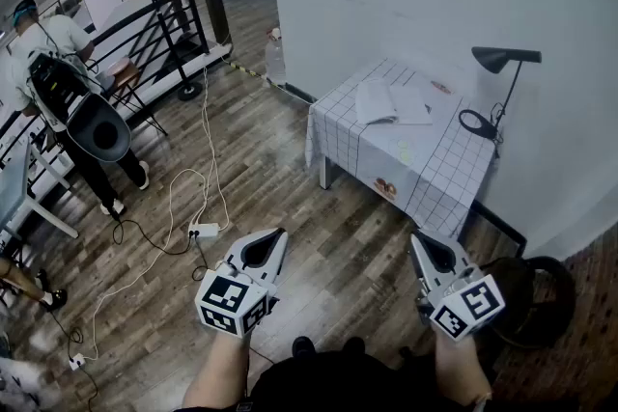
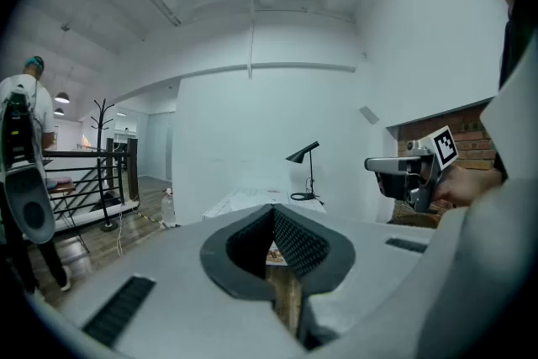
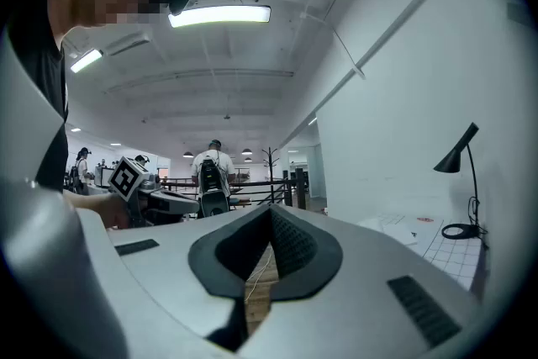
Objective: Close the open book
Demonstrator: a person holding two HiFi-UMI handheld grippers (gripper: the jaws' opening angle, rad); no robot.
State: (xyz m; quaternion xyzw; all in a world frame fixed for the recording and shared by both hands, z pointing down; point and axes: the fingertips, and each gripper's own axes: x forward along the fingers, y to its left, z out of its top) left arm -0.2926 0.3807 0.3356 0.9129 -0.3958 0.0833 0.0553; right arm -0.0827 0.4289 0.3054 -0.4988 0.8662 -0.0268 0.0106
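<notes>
I'm standing well short of the table (image 1: 454,164); book (image 1: 391,101) lying open on it; left gripper (image 1: 279,234) and right gripper (image 1: 416,240) riding with jaws pressed together, empty, since nothing's reachable.

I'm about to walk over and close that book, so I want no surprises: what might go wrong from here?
Trip risk: a corded power strip lies on the floor just ahead. The black lamp stands on the table near the open book; a wide swing of the right gripper might knock it.
</notes>
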